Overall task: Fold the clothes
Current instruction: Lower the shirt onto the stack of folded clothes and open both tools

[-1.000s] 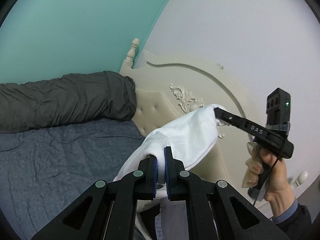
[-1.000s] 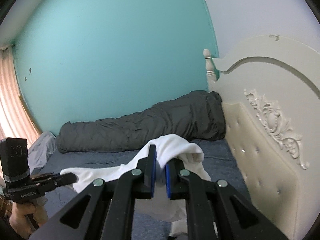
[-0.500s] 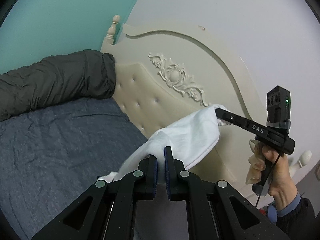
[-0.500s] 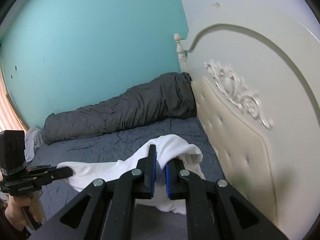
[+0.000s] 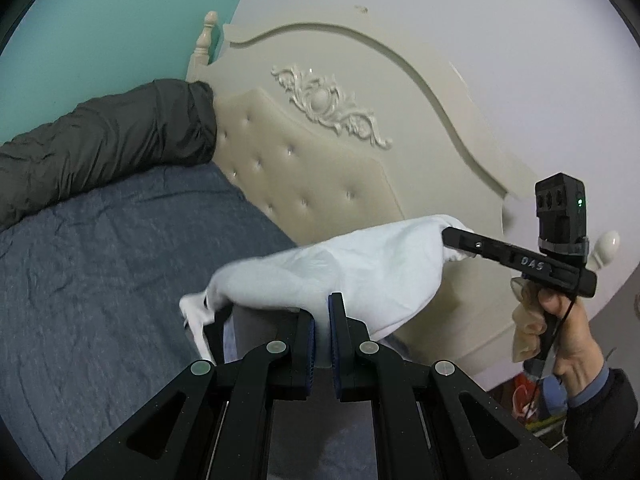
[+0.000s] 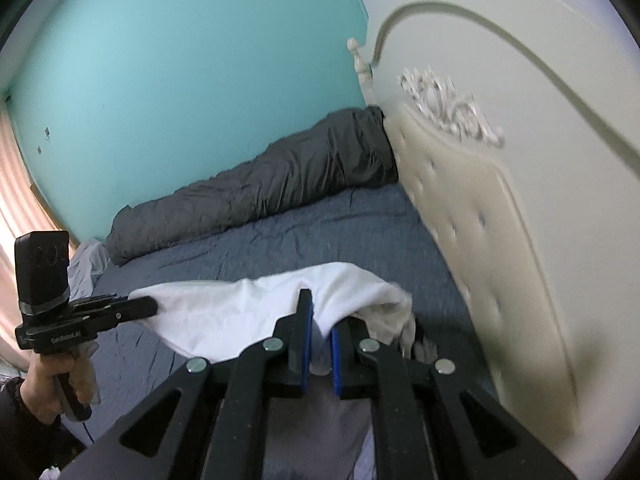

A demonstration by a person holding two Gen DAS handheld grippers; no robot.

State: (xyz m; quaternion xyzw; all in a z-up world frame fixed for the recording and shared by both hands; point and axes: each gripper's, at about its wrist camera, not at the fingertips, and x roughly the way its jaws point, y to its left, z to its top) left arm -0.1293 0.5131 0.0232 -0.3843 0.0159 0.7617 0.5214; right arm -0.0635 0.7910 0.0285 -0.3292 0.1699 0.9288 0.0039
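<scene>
Left gripper point(image 5: 322, 316), right gripper point(image 6: 320, 320) each clamp white garment point(image 5: 360, 268) edge, stretched above bed point(image 5: 100, 272)

Garment point(image 5: 360, 264): spans between both grippers, above bed point(image 5: 100, 272).
Duvet point(image 5: 100, 144): on bed, against wall point(image 6: 180, 60).
Headboard point(image 5: 320, 184): right of bed.

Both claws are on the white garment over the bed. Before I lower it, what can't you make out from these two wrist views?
- Garment type: the white garment hangs bunched between the left claw and right claw; sleeves and collar are hidden in its folds.
- Its lower hem: covered by the claw bodies at the bottom edge of both views.
- Landing spot on the bed: hidden beneath the cloth.
- Headboard in the right wrist view: motion-blurred.
</scene>
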